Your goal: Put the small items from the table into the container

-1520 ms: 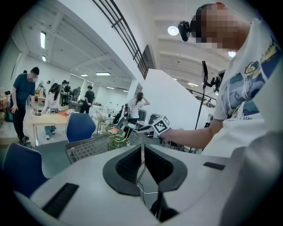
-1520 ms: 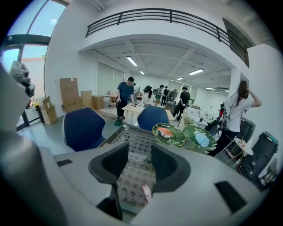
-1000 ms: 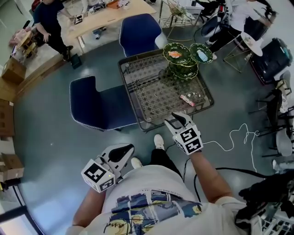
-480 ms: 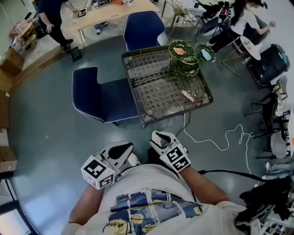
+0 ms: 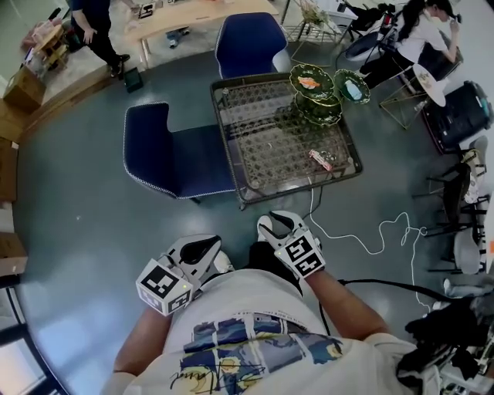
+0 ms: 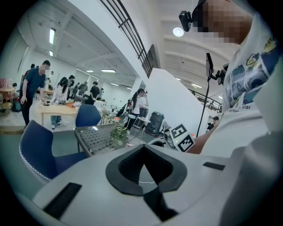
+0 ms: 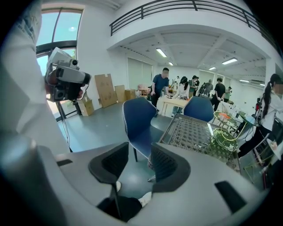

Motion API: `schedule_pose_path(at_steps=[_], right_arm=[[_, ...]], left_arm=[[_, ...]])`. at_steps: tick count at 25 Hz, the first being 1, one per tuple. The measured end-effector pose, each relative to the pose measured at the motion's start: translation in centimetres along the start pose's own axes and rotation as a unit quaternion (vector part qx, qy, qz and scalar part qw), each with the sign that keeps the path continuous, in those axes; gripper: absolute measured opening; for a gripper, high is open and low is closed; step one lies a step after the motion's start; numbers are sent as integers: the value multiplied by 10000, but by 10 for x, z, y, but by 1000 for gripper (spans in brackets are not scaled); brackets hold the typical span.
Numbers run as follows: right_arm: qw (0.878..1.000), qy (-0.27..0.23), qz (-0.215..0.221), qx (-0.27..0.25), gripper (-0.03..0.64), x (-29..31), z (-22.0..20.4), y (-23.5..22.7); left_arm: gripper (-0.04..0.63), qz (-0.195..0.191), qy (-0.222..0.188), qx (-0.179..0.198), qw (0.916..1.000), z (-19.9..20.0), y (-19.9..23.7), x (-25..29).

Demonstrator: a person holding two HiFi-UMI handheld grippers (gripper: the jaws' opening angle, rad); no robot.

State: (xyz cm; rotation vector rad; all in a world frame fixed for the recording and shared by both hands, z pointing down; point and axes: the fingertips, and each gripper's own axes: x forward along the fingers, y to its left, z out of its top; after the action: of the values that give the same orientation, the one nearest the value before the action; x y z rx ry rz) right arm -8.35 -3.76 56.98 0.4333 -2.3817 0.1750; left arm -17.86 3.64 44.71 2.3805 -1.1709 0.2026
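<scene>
A low wire-mesh table [image 5: 262, 146] stands ahead of me. At its far right corner is a green tiered dish [image 5: 320, 96] with small items on its plates. A small pink item [image 5: 320, 160] lies near the table's right edge. My left gripper [image 5: 202, 247] is held close to my body, its pads meeting at the tips with nothing between them [image 6: 143, 150]. My right gripper [image 5: 275, 224] hovers over the floor short of the table's near edge, open and empty [image 7: 139, 159]. The table [image 7: 190, 132] and dish [image 7: 225, 134] show to the right in the right gripper view.
One blue chair [image 5: 166, 150] stands left of the table, another [image 5: 247, 42] behind it. A white cable [image 5: 370, 235] snakes over the floor to the right. People, a wooden table [image 5: 193, 14] and a black case [image 5: 461, 104] stand further off.
My right gripper has drawn back from the table's near edge toward my body. The left gripper has stayed almost where it was. The table now sits further up in the head view.
</scene>
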Motion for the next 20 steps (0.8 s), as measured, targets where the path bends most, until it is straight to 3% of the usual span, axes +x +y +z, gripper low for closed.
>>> schedule_pose_path(at_steps=[9, 20], right_arm=[[9996, 240, -173, 34, 166, 17, -33, -83], [9941, 809, -714, 88, 167, 32, -119, -267]], left_arm=[[9, 35, -27, -199, 9998, 28, 19, 52], [9, 185, 196, -80, 9996, 75, 29, 151]])
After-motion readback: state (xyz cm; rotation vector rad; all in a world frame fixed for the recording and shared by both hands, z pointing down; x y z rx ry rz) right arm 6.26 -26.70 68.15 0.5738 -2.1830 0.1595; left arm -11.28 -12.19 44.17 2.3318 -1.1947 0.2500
